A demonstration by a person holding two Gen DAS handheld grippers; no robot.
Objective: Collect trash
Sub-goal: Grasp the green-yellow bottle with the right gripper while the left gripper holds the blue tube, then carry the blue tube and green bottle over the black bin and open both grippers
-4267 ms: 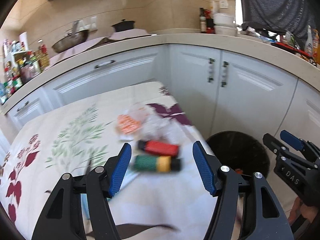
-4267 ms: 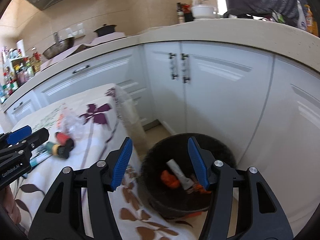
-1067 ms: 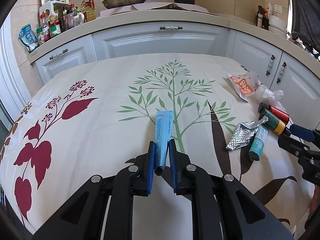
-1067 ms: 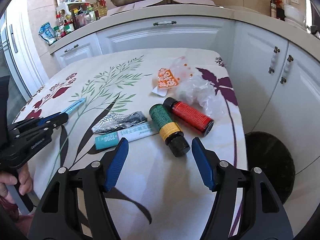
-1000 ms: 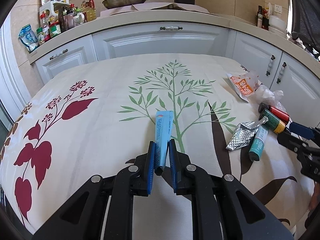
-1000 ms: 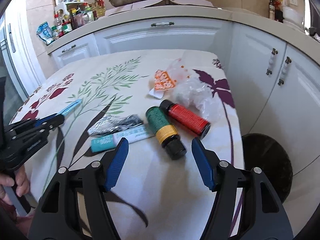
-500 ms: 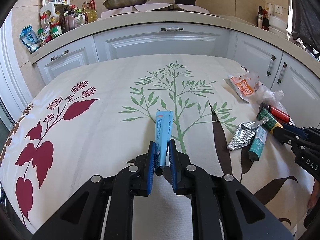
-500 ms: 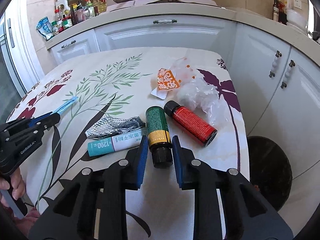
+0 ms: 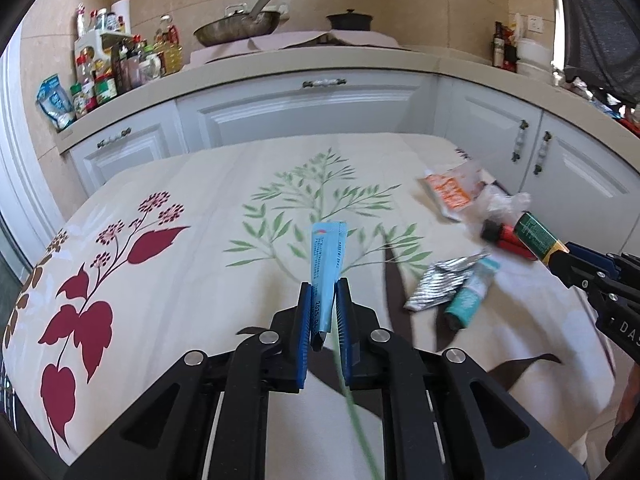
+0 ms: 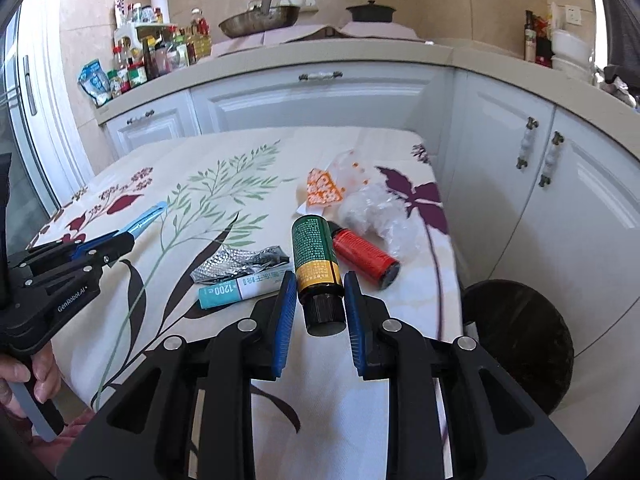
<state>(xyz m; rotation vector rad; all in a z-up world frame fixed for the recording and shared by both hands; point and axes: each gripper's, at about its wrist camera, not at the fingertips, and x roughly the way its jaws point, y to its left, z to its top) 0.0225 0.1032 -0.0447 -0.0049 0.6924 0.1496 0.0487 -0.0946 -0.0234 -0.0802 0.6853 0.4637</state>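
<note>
My left gripper is shut on a light blue sachet and holds it above the flowered tablecloth. My right gripper is shut on a green and yellow bottle with a black cap, lifted off the cloth; it also shows in the left wrist view. A red bottle, a teal and white tube, a silver foil wrapper, an orange snack packet and crumpled clear plastic lie on the table's right part.
A black trash bin stands on the floor beyond the table's right edge, in front of white cabinets. The counter behind holds a wok, a black pot and several condiment bottles.
My right gripper closed on the green and yellow bottle and lifted it. My left gripper still holds the blue sachet and has risen a little.
</note>
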